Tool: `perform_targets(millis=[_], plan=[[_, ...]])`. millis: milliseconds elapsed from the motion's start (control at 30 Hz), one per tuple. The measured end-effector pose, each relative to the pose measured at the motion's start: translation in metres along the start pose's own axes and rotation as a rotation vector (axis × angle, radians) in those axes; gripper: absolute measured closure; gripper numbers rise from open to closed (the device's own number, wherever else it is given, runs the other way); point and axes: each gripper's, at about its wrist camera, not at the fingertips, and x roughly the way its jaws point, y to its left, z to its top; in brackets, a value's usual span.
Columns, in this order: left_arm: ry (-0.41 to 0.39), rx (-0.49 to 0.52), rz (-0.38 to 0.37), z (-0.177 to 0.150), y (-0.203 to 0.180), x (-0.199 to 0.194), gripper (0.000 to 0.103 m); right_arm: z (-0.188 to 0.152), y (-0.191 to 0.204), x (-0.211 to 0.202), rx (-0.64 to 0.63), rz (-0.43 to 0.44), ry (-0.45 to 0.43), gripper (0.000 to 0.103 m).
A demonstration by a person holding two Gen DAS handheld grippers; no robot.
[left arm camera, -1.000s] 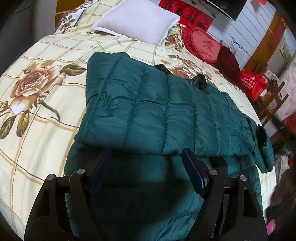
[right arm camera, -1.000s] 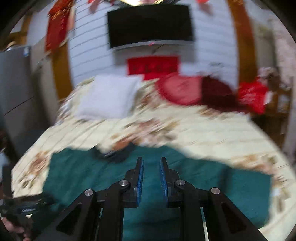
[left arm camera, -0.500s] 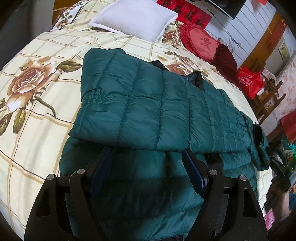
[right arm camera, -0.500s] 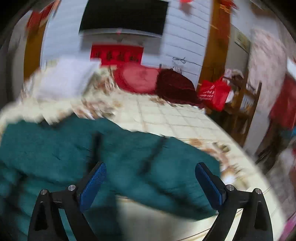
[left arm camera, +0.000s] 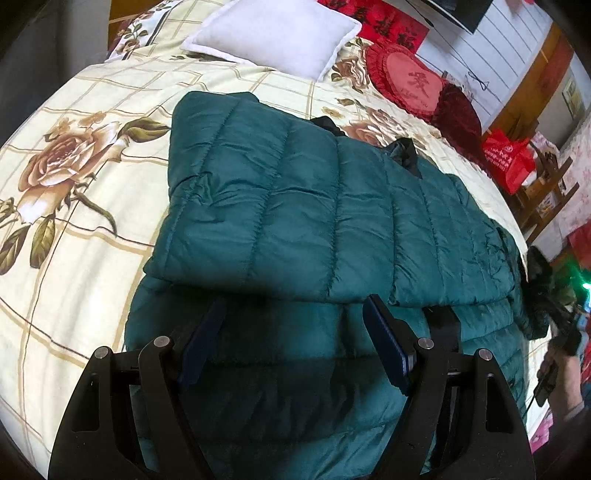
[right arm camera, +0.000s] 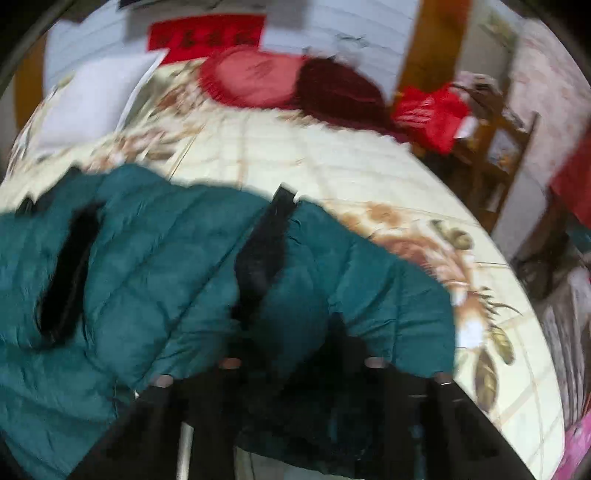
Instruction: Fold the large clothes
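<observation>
A dark teal quilted puffer jacket [left arm camera: 314, 206] lies on the floral bedspread [left arm camera: 74, 173], with one part folded over the rest. My left gripper [left arm camera: 295, 332] is open and empty, hovering just above the jacket's near lower part. In the blurred right wrist view the jacket [right arm camera: 155, 258] bulges up over my right gripper [right arm camera: 299, 354], whose fingers are buried in the fabric at the jacket's right edge. I cannot see whether its jaws are closed. Black trim strips [right arm camera: 262, 251] run across the jacket.
A white pillow [left arm camera: 273, 33], a red heart cushion [left arm camera: 410, 81] and a dark red cushion [left arm camera: 458, 107] sit at the head of the bed. A red bag [left arm camera: 506, 155] and wooden furniture [left arm camera: 546, 199] stand beyond the right bed edge.
My right gripper opened wide, then swung down into the jacket's right edge, where the fabric now covers its fingers. My left gripper stayed open, barely shifting over the jacket.
</observation>
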Motion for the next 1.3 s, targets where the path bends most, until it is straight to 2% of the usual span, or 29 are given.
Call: perform_targets(millis=[100,167,267,433,567,633,700,733,767,833,900,967,1100,1167,1233,1267,1300], plan=[[-0.008,-0.015,0.002,0.000,0.002,-0.003,0.025,0.015,0.014,-0.042,-0.036,0.056,-0.115,0.085],[-0.010,-0.020,-0.001,0.000,0.003,-0.004,0.025,0.023,0.036,-0.069,-0.060,0.125,-0.180,0.085],[-0.011,-0.023,0.011,0.000,0.006,-0.004,0.025,0.030,0.080,-0.100,-0.069,0.280,-0.250,0.085],[-0.019,-0.032,0.018,0.002,0.008,-0.006,0.025,0.015,0.172,-0.102,-0.069,0.545,-0.237,0.085],[-0.016,-0.044,0.022,0.005,0.012,-0.004,0.025,-0.005,0.235,-0.083,-0.093,0.637,-0.180,0.085],[-0.014,-0.045,0.023,0.006,0.013,-0.004,0.025,-0.015,0.256,-0.068,-0.116,0.626,-0.124,0.084],[-0.016,-0.051,0.020,0.007,0.014,-0.004,0.025,-0.020,0.264,-0.063,-0.120,0.612,-0.089,0.072],[-0.017,-0.052,0.018,0.007,0.014,-0.004,0.025,-0.020,0.260,-0.063,-0.103,0.644,-0.090,0.059],[-0.018,-0.049,0.017,0.007,0.013,-0.004,0.025,-0.020,0.255,-0.067,-0.079,0.666,-0.095,0.042],[-0.019,-0.044,0.014,0.006,0.012,-0.004,0.025,-0.019,0.243,-0.076,-0.067,0.675,-0.113,0.023],[-0.025,-0.041,0.000,0.006,0.010,-0.005,0.025,-0.022,0.236,-0.090,-0.076,0.692,-0.100,0.023],[-0.047,-0.020,-0.030,0.005,0.002,-0.010,0.025,-0.025,0.224,-0.110,-0.079,0.649,-0.115,0.023],[-0.089,0.071,-0.135,0.004,-0.027,-0.015,0.025,-0.063,0.196,-0.139,-0.075,0.357,-0.144,0.022],[-0.092,0.120,-0.208,0.002,-0.047,-0.015,0.025,-0.090,0.181,-0.137,-0.052,0.301,-0.150,0.022],[-0.089,0.157,-0.290,0.003,-0.067,-0.015,0.025,-0.101,0.172,-0.123,-0.002,0.279,-0.060,0.022],[-0.091,0.168,-0.337,0.003,-0.075,-0.015,0.025,-0.103,0.170,-0.112,0.027,0.286,0.015,0.022],[-0.094,0.178,-0.360,0.005,-0.081,-0.014,0.025,-0.104,0.169,-0.105,0.042,0.313,0.046,0.022]])
